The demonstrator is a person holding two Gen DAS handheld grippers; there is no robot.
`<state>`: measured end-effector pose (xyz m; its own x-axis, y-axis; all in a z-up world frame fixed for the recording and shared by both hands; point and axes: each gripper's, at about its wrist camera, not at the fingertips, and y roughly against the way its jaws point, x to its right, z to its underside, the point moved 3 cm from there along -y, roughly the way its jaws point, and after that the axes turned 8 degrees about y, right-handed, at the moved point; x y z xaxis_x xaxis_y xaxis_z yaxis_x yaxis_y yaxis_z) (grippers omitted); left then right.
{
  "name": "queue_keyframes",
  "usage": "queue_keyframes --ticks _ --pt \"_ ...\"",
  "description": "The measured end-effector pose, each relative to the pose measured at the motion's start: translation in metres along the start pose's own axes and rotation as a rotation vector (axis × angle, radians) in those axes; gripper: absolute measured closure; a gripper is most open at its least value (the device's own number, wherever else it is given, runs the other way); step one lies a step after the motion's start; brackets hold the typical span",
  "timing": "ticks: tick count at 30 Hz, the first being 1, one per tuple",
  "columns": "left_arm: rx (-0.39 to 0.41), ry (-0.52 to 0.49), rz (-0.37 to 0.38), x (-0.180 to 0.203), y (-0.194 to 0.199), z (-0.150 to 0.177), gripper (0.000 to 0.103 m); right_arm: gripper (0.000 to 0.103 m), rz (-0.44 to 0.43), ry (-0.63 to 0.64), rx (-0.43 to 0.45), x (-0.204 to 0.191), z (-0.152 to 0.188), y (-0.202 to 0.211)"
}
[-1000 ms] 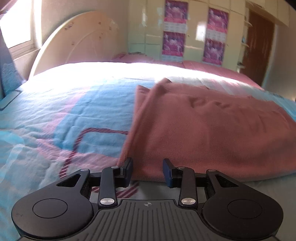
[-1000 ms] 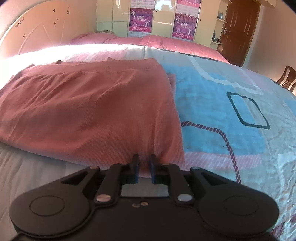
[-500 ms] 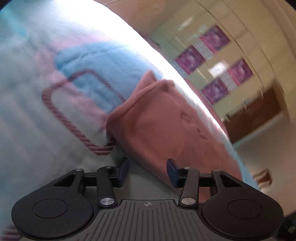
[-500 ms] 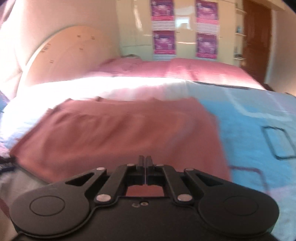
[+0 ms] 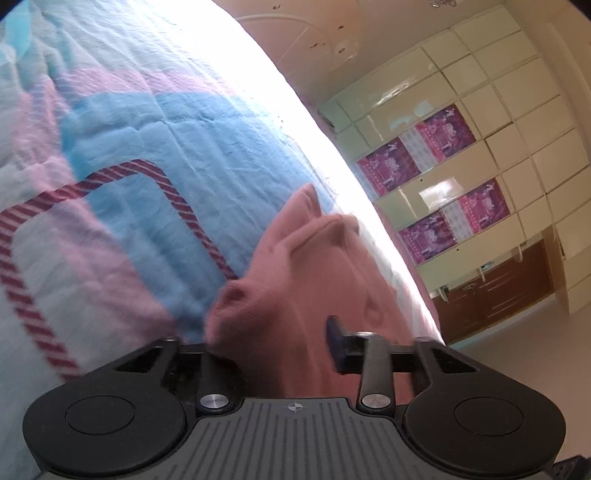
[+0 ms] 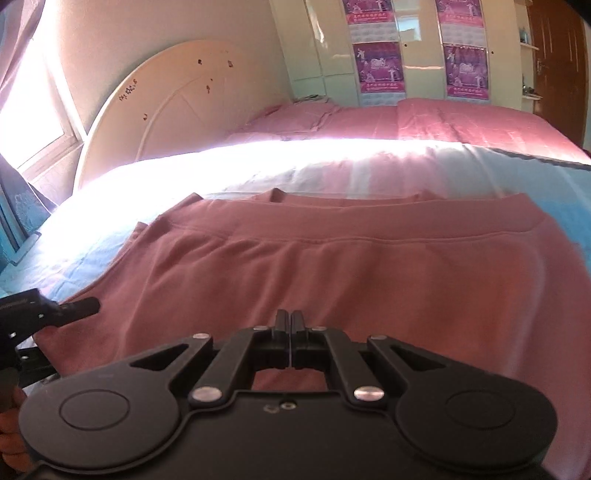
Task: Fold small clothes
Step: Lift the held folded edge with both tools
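Garment (image 6: 369,280) edge in both grippers

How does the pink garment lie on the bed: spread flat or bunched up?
Mostly spread flat: the pink garment lies broad across the bed, waistband straight; only its near-left corner is bunched.

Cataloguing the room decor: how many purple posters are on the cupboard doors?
4, in two stacked pairs: upper left poster, lower left poster, upper right poster, lower right poster. The frame edge crops the upper two. Others may be hidden.
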<state>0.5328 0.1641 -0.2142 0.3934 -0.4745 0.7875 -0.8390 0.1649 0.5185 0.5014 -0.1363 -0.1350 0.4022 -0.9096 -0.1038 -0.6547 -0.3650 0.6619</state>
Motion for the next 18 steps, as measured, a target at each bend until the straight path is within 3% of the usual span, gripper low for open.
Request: queue_keyframes --ticks 1,3,7,9,11,13,18 --pt "-0.006 0.000 -0.016 0.000 -0.005 -0.002 0.094 0.102 0.003 0.001 -0.011 -0.001 0.001 -0.004" --pt "0.009 0.021 0.007 0.001 -0.001 -0.002 0.094 0.103 0.014 0.000 -0.051 -0.001 0.007 -0.014" --pt "0.018 -0.039 0.013 0.007 0.010 -0.002 0.094 0.101 0.019 0.006 -0.038 -0.002 0.004 -0.006" --pt "0.000 -0.008 -0.025 -0.002 0.003 -0.006 0.093 0.103 0.023 -0.007 -0.062 -0.001 0.007 -0.013" --pt "-0.006 0.034 0.005 -0.008 -0.001 -0.008 0.092 0.103 0.028 -0.006 -0.063 -0.002 0.010 -0.017" --pt "-0.001 -0.018 -0.008 0.001 -0.002 -0.008 0.093 0.103 0.039 -0.006 -0.072 -0.005 0.009 -0.017" --pt "-0.010 -0.214 0.083 0.063 0.007 0.002 0.094 0.103 0.026 -0.048 -0.074 0.002 0.006 -0.013"
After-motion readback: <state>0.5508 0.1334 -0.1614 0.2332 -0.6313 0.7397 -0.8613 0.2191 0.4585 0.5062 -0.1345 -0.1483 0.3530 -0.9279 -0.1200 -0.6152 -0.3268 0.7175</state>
